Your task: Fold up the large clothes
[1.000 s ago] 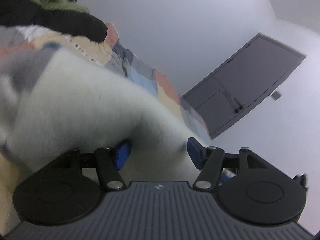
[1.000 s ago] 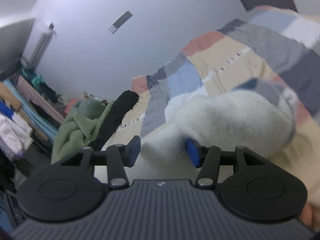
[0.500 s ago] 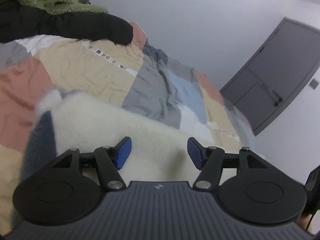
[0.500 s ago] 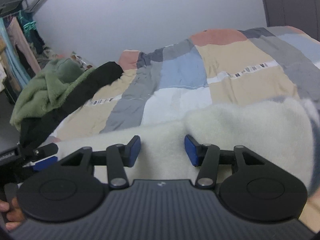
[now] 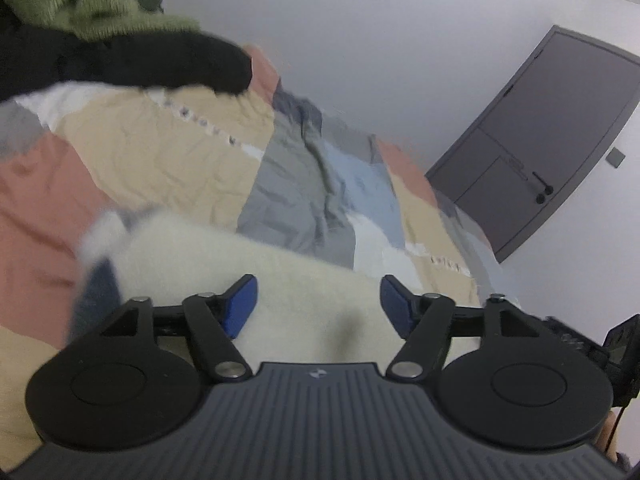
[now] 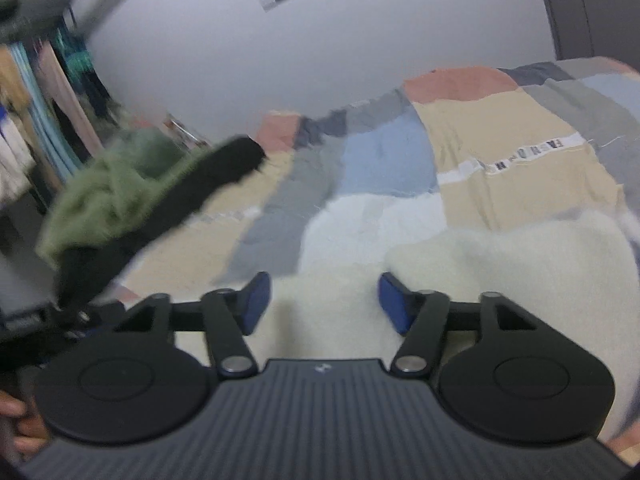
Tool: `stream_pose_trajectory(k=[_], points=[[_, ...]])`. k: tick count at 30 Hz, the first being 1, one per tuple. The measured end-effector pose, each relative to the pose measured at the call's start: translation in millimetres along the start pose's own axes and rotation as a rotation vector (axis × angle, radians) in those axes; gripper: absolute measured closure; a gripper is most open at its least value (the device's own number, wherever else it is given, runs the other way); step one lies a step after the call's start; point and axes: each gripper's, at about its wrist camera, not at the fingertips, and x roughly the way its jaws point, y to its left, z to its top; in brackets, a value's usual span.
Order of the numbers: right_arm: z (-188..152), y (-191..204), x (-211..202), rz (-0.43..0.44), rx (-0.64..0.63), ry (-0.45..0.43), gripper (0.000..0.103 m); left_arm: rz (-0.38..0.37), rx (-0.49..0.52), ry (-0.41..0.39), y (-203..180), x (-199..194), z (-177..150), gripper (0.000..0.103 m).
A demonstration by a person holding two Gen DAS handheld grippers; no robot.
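Fleece point(image 5: 304, 300) lies on the quilt point(image 5: 168, 152); left gripper point(image 5: 318, 302) and right gripper point(image 6: 324, 300) are opening over it, pads clear, gripping nothing.

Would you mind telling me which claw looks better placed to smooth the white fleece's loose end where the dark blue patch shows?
Probably the left claw: in its view the white fleece ends beside it at the dark blue patch. The right claw faces only white pile. Both claws are opening.

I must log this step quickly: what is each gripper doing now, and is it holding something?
Left gripper: jaws opening, over the white fleece garment, not gripping it.
Right gripper: jaws opening over the same garment, holding nothing.
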Motion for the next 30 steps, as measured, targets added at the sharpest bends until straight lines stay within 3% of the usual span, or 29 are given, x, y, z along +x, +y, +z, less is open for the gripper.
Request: stream_pose_trajectory(k=[4, 8, 11, 15, 19, 22, 25, 30], points=[[7.8, -9.6, -26.0, 0.024, 0.052, -0.054, 0.019, 0.058, 0.021, -0.081, 0.9, -31.2, 4.4, 0.021], [15.2, -23.2, -55.4, -0.081, 0.048, -0.138, 0.017, 0.201, 0.048, -0.132, 7.0, -53.4, 5.4, 0.021], [18.7, -42.5, -63.5, -0.151, 0.107, -0.123, 0.017, 0.276, 0.037, -0.124, 17.0, -56.2, 4.8, 0.021], [14.7, -59.7, -59.3, -0.173, 0.161, -0.088, 0.017, 0.328, 0.010, -0.064, 32.5, -43.0, 1.8, 0.021], [10.9, -55.7, -56.3, -0.241, 0.105, -0.099, 0.017, 0.334, -0.018, -0.035, 41.4, -28.7, -1.7, 0.021], [10.5, -52.8, -60.6, -0.366, 0.053, -0.130, 0.017, 0.292, -0.045, -0.021, 44.9, -23.2, -2.9, 0.022], [11.3, -64.3, -61.1, -0.336, 0.104, -0.096, 0.017, 0.284, -0.046, -0.019, 44.1, -20.6, -4.4, 0.025], [10.4, -70.0, -45.4, -0.351, 0.087, -0.026, 0.016, 0.277, -0.029, -0.018, 39.7, -18.7, -5.5, 0.041]])
